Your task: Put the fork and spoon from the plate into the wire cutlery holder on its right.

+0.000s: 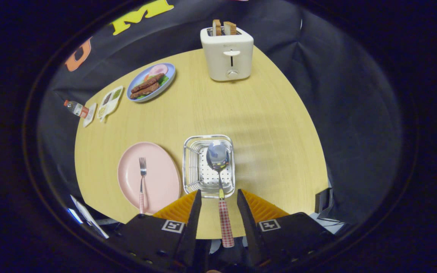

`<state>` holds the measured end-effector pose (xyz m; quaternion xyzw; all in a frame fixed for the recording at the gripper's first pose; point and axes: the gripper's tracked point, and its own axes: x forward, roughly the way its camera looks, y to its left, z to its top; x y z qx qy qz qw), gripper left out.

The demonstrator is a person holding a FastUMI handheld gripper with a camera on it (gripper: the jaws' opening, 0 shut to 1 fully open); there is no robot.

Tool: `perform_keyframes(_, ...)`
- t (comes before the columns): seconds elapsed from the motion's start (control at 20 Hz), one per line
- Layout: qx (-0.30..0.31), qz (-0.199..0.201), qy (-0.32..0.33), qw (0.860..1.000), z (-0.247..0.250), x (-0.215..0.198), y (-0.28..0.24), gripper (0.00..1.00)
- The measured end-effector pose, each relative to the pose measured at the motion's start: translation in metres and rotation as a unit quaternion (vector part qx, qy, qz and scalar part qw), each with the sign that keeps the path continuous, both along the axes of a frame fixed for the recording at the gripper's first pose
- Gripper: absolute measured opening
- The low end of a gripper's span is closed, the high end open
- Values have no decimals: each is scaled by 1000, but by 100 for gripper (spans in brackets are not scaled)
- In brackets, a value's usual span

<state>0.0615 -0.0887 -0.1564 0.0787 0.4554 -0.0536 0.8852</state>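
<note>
Over the table (271, 125), the light, stiff, slippery spoon (218, 161) is seen by its handle between the gripper (219, 203) fingers above the holder (208, 166), though whether it is squeezed cannot be told.

I see a pale wood-grain table top (271, 125) with rounded edges. Directly on it stand a white two-slot toaster (227, 53) at the far side, a blue-rimmed plate of food (151, 82), a small white sectioned tray (109, 101) beside it near the edge, a round pink plate (157, 178), and just right of that, a square wire cutlery holder (197, 167).
</note>
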Motion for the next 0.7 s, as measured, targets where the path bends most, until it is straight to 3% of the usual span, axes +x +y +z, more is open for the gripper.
perform_keyframes(0.35,-16,7,-38,999,12,-7,10,70)
perform_keyframes(0.7,-52,73,-135,987,20,-12,114,77)
